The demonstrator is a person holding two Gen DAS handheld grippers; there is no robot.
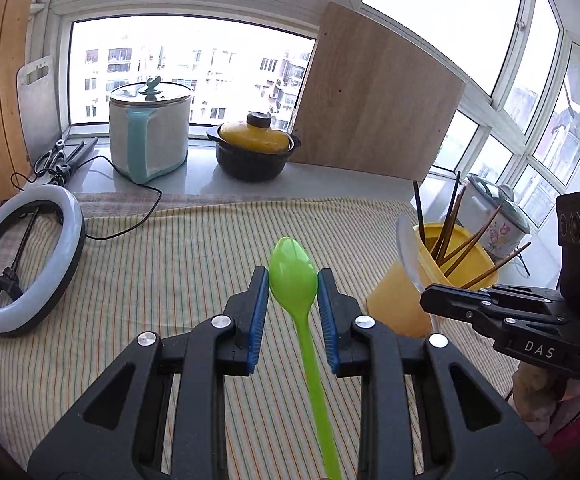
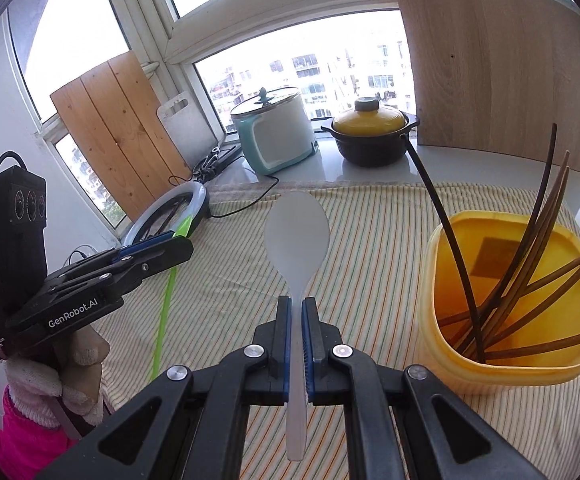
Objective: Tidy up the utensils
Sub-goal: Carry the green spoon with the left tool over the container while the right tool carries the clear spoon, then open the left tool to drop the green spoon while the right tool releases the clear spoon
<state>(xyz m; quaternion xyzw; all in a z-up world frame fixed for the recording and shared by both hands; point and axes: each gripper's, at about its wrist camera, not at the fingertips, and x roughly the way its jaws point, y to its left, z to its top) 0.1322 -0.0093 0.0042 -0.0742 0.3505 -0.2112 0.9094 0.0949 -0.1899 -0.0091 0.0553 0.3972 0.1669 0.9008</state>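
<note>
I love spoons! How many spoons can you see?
2. The green spoon is pinched in the left tool. The white spoon is pinched in the right tool. None shows in the yellow container.

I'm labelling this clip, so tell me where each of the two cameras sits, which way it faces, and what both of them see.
Left wrist view: sits on the left gripper, looking forward and down along its fingers over the striped cloth toward the window; the jaws grip a green spoon, with the right gripper at the right edge.
Right wrist view: sits on the right gripper, shut on a white spoon, beside the yellow container; the left gripper and a gloved hand show at left.
Shared: cloth, container, yellow-lidded pot, both spoons.
</note>
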